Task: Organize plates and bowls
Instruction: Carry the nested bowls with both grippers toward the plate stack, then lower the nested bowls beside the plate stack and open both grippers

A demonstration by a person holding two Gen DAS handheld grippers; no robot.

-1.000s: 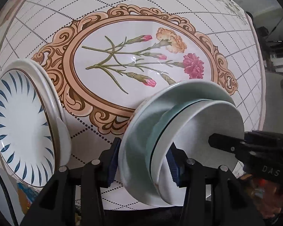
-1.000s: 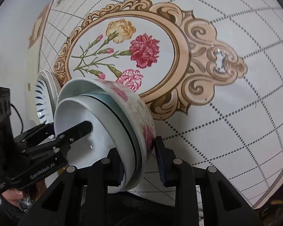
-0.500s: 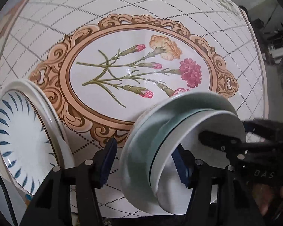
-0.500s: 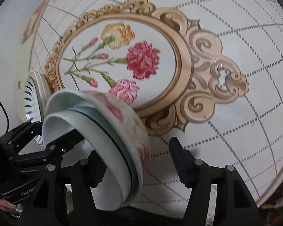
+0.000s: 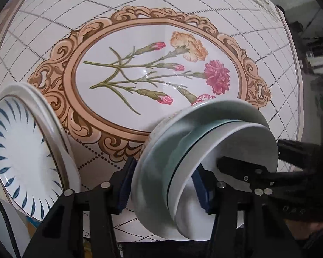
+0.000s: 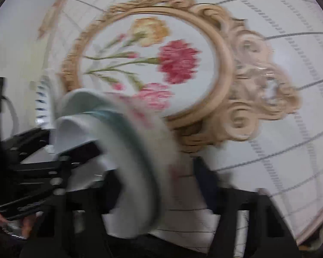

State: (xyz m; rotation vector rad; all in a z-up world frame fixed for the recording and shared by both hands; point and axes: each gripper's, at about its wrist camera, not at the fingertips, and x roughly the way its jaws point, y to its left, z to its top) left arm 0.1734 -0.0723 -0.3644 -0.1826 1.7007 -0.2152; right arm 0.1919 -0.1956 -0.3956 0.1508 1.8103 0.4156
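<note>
Left wrist view: nested bowl stack [image 5: 204,161] sits between the left gripper [image 5: 163,185] fingers, rim tilted toward the camera. Blue pads flank the stack on both sides with slim gaps showing; fingers spread wide, not clamping as far as I can tell. The stack's base looks to rest on the flowered tablecloth [image 5: 140,43], just below the ornate oval frame [image 5: 60,99] print.

The right gripper [image 6: 157,182] view is heavily blurred. Its fingers stand wide, one on each side of the stack's outer floral bowl [image 6: 152,146], a clear gap on the far side. Nothing held.

Blue-leaf plate stack [image 5: 21,154] lies to the left of the bowl stack, near the oval frame's lower-left scrollwork, well apart from the bowls.

Judgement on progress: bowls are already nested, at least three, and plates already piled in their own stack. Sorting seems mostly done. What is left appears to be freeing both grippers from the bowl stack and perhaps tidying its position. No other loose crockery shows in either view.
</note>
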